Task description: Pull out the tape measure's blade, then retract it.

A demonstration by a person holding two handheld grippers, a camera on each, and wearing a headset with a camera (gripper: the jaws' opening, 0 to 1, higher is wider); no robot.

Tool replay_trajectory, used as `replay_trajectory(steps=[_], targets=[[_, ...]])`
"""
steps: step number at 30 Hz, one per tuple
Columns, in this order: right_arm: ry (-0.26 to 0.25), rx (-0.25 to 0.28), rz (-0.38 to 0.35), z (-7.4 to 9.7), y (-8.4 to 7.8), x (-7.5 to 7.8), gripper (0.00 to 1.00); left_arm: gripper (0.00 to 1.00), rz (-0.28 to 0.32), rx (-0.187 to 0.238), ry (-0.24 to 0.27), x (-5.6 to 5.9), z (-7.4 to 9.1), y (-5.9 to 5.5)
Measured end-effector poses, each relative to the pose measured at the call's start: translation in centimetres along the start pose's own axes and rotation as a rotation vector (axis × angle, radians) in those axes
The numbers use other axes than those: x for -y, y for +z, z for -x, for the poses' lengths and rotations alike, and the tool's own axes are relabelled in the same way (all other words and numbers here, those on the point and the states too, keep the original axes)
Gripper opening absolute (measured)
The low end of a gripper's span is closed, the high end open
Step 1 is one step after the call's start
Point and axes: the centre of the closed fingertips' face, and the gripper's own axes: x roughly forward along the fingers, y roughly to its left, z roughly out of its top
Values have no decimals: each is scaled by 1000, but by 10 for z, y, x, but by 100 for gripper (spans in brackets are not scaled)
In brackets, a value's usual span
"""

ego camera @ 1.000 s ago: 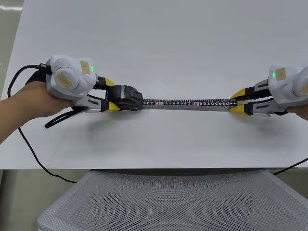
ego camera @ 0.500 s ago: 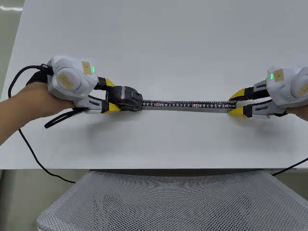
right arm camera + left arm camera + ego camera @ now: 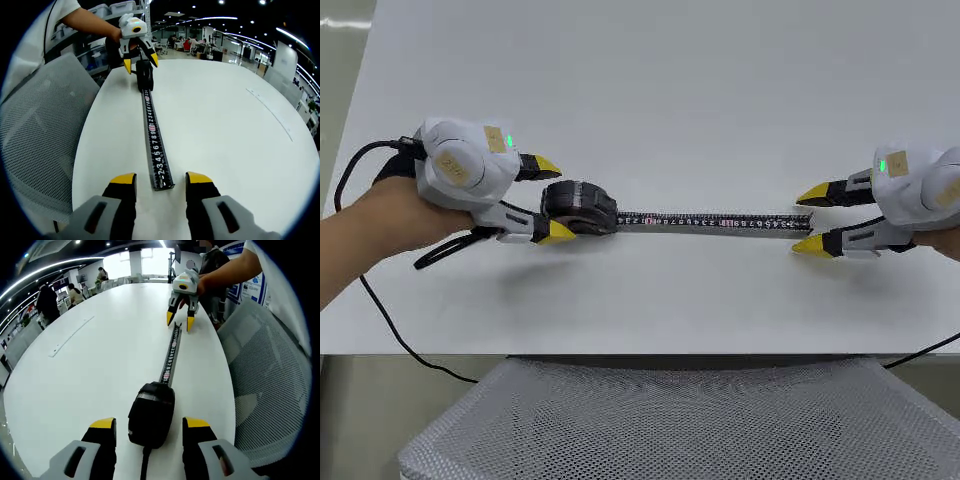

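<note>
Head view inspected. Found left hand-held gripper [image 3: 553,200] released, jaws spread to either side of tape measure case [image 3: 578,207], clear of it. Found right hand-held gripper [image 3: 811,220] likewise released, jaws straddling blade [image 3: 710,218] tip without contact. Noted blade extended, lying flat on desk [image 3: 670,100], long axis running straight from one gripper to the other; case nearest left, tip nearest right. Judged pull-out done, retraction pending; likely calls for closing on the case. Noted white matte desk, mesh chair [image 3: 650,420] at near edge, office with people beyond.
</note>
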Motion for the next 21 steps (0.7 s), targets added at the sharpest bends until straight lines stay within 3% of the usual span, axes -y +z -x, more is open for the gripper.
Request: replay_trajectory(steps=[6,8,21], targets=[[-13,7,-37,1,1,-3,44,56,56,45,25,0,3,4],[-18,16,-46,2,3,-4,47,59,69,41,50,-3,4,3],[-48,42,-108,11,12,-11,60,68,174,107,106,3,17,7]])
